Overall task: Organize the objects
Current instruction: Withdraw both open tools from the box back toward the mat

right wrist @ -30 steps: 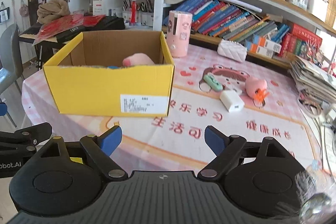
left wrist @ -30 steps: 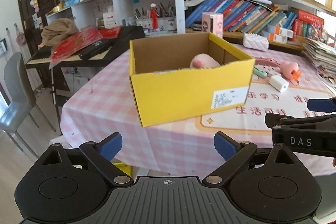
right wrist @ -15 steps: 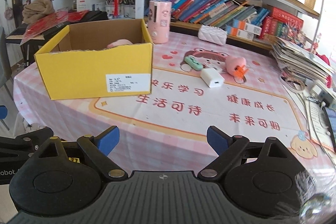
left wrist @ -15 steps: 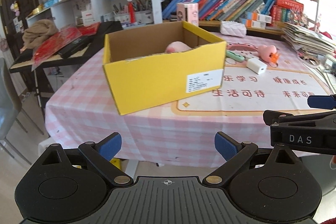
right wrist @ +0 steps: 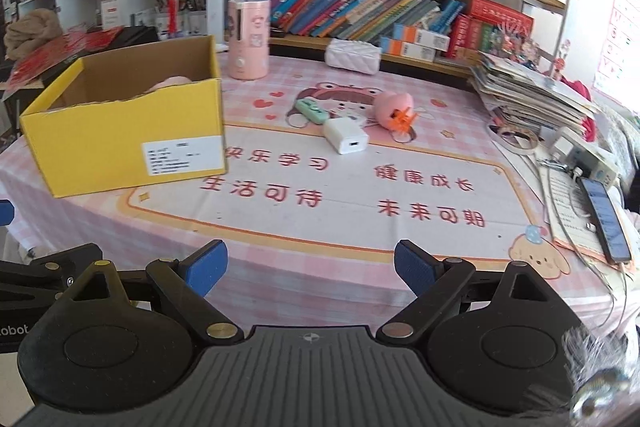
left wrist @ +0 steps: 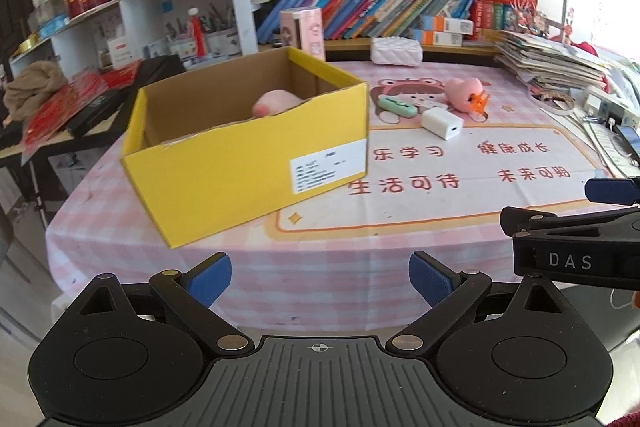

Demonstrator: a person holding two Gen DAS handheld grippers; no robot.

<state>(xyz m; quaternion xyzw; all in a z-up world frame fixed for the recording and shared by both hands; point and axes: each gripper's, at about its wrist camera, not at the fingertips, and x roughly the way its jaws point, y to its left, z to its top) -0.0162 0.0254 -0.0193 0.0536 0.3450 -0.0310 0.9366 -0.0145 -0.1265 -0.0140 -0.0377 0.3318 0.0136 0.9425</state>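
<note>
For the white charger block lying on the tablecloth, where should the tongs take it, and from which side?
Probably across the two long flat sides of the white charger block, coming down from above and the table's near edge. It lies flat and skewed, port face toward the camera, so the tongs would likely need turning to match. The green case sits close behind; the near side looks free.

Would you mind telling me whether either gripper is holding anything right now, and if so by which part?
Nothing is held. The left gripper and the right gripper both have open jaws with only tablecloth behind them, short of the yellow box.
</note>
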